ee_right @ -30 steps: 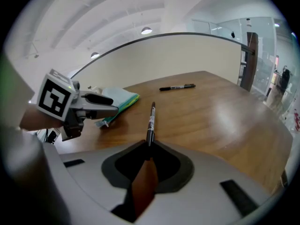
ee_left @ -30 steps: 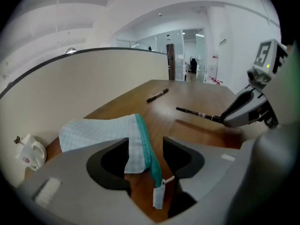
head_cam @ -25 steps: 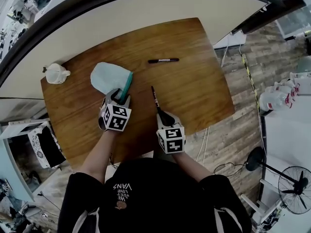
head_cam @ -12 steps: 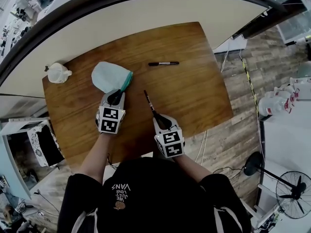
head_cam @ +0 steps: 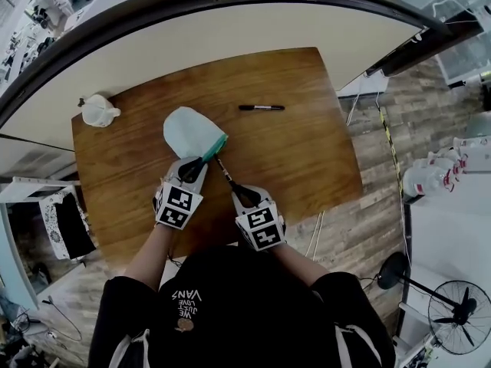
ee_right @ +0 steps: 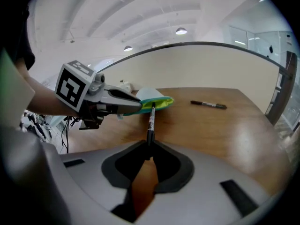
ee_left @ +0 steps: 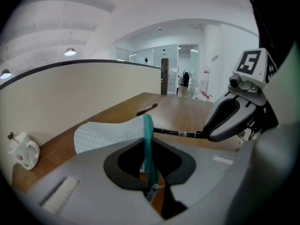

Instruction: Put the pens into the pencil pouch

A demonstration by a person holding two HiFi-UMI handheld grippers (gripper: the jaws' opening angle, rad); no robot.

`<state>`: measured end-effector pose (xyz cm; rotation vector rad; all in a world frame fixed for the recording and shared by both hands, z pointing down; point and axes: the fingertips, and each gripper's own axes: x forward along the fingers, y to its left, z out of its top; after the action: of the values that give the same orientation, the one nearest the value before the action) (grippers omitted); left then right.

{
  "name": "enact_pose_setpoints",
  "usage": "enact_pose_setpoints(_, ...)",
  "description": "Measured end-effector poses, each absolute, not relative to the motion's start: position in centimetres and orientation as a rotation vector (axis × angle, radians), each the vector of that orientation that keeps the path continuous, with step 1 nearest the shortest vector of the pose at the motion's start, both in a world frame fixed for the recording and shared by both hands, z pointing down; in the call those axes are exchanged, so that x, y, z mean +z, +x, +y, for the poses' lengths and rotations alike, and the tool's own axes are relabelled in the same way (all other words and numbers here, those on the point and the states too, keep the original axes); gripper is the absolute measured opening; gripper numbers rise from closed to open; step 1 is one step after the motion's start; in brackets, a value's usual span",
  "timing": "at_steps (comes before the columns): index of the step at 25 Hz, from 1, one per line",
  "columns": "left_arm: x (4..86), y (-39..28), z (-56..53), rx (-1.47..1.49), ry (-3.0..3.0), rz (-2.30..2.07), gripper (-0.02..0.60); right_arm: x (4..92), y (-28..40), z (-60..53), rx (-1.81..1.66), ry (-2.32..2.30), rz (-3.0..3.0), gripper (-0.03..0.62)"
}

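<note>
Head view: the left gripper, its jaws just having been closing, clenches the teal zipper edge of the pencil pouch at its twelve o'clock. The right gripper grasps a pen, whose tip is at the pouch's mouth. A second pen lies on the table at the pouch's two o'clock.

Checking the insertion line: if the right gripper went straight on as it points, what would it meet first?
Its pen tip would likely enter the pouch mouth held by the left gripper.
</note>
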<state>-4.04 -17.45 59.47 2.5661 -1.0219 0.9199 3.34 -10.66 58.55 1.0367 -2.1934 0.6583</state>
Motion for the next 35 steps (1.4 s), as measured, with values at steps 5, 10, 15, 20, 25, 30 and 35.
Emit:
enact_pose_setpoints(5,58.5,-3.3,-15.7,0.888,2.636,-0.975,0.055,58.5,2.4,-10.2,0.640,0.975,-2.189,0.064)
enact_pose_setpoints(10,56.7,-2.9,-15.2,0.778,2.655,-0.984,0.055,59.2,2.1,-9.1,0.632,0.911,-2.142,0.064)
enact_pose_setpoints(15,55.7,-2.7,-14.6,0.748,2.682,-0.953,0.055,58.9,1.6,-9.5,0.614,0.906,-2.143,0.064)
enact_pose_setpoints(20,55.3,-1.8,-13.3,0.718,2.720,-0.861,0.054,58.2,0.9,-10.3,0.594,0.897,-2.155,0.064)
enact_pose_setpoints(25,55.4,-0.9,-12.0,0.659,2.720,-0.773,0.052,57.9,0.5,-11.8,0.610,0.915,-2.173,0.064)
enact_pose_setpoints(30,55.3,-0.6,-11.9,0.586,2.688,-0.772,0.052,57.7,0.1,-13.2,0.633,0.911,-2.189,0.064)
enact_pose_setpoints(35,54.9,-0.9,-12.6,0.509,2.644,-0.807,0.052,57.4,-0.3,-14.4,0.672,0.949,-2.246,0.064)
